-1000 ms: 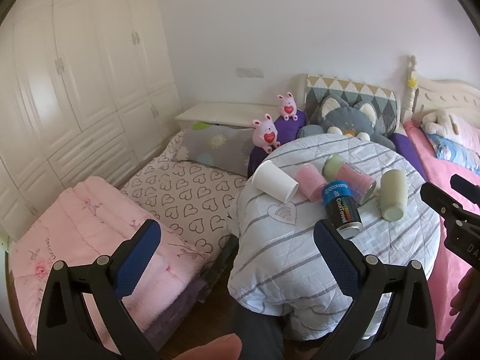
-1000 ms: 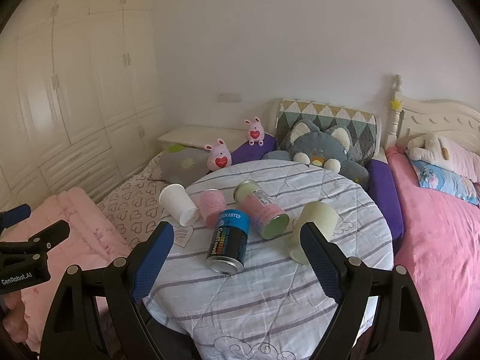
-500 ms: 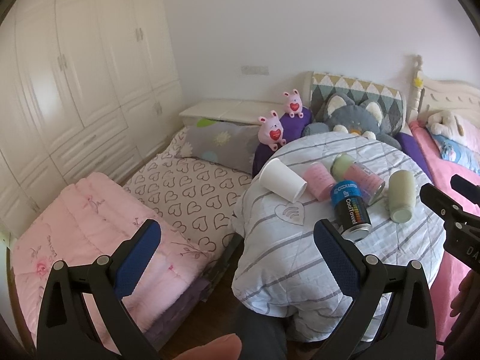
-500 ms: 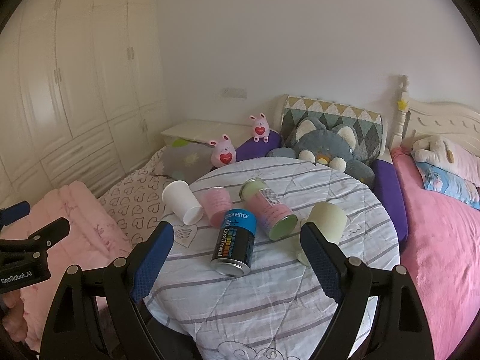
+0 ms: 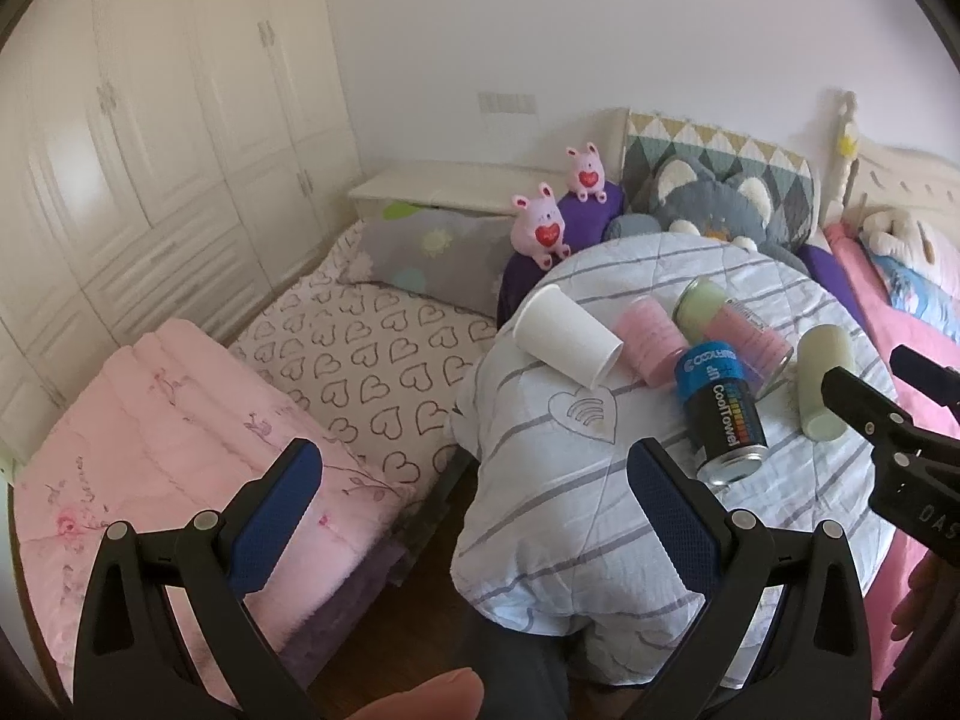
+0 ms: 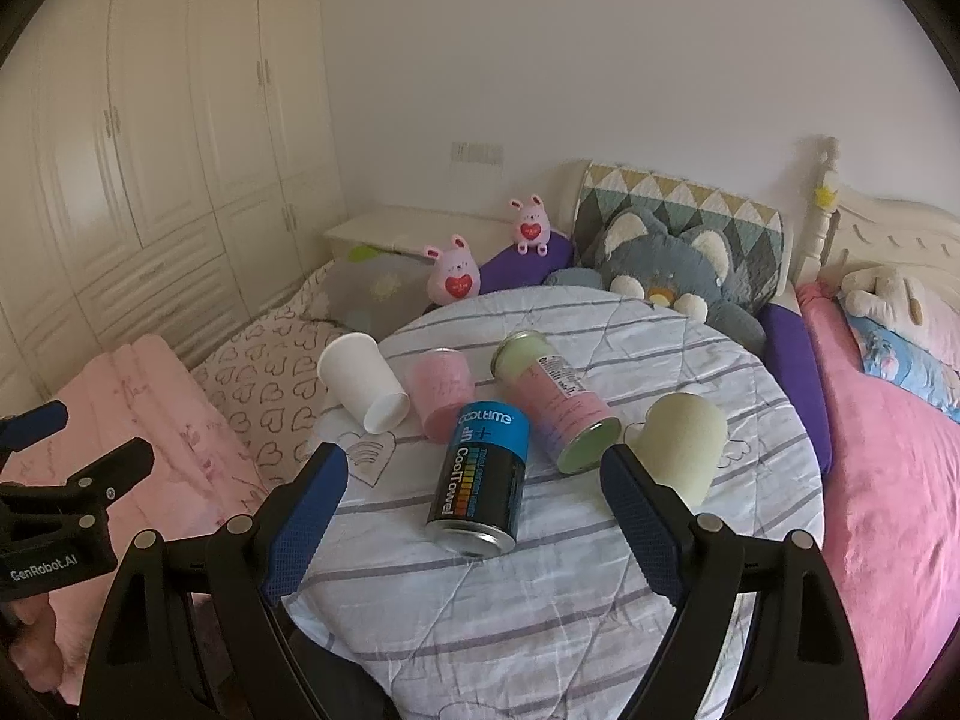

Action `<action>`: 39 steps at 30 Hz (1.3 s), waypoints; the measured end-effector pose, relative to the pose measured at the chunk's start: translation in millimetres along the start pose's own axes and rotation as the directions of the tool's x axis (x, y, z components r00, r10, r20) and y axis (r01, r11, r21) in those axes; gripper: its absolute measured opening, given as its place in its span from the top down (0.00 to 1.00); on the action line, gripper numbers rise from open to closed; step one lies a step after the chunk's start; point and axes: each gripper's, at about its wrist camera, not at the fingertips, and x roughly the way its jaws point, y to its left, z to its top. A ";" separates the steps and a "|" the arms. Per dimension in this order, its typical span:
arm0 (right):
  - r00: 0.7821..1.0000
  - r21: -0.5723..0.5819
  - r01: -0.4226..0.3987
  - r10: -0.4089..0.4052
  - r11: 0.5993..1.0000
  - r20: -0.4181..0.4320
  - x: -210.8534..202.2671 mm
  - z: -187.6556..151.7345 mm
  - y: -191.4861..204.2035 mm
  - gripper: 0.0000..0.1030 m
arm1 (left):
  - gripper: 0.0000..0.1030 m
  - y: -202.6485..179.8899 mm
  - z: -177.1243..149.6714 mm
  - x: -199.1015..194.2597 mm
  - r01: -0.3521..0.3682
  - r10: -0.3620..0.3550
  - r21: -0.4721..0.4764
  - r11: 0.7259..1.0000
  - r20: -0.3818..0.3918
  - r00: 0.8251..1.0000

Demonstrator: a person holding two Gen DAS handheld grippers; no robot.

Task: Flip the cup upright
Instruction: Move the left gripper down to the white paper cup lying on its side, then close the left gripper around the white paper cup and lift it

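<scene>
Several containers lie on their sides on a round table with a striped white cloth (image 6: 540, 594): a white paper cup (image 6: 362, 381) (image 5: 567, 343), a pink cup (image 6: 437, 393) (image 5: 651, 341), a pink and green can (image 6: 555, 399), a blue and black CoolTowel can (image 6: 483, 477) (image 5: 720, 414) and a pale green cup (image 6: 681, 447) (image 5: 823, 381). My right gripper (image 6: 474, 516) is open and empty, just short of the CoolTowel can. My left gripper (image 5: 474, 501) is open and empty, off the table's left edge.
A low bed with a heart-print sheet (image 5: 372, 360) and a pink quilt (image 5: 150, 450) lies left of the table. A pink bed (image 6: 888, 510) lies to the right. Plush toys and cushions (image 6: 666, 267) sit behind the table. Wardrobes (image 5: 150, 150) line the left wall.
Both grippers have moved a little closer to the table and stay open. The containers have not moved.
</scene>
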 end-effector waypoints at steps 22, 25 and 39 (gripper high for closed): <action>0.992 0.056 0.037 -0.030 0.998 -0.122 92.1 16.6 -60.1 0.16 | 0.00 -49.7 52.5 184.3 0.059 -0.141 -0.304 0.951 -0.253 0.957; 0.992 0.062 0.031 -0.023 0.998 -0.128 100.5 18.9 -68.0 0.16 | 0.00 -50.6 51.9 204.8 0.030 -0.136 -0.345 0.938 -0.287 0.948; 0.989 0.085 0.005 0.008 0.996 -0.148 125.7 22.3 -80.2 0.16 | 0.25 -57.6 57.6 257.9 0.012 -0.138 -0.331 0.944 -0.358 0.924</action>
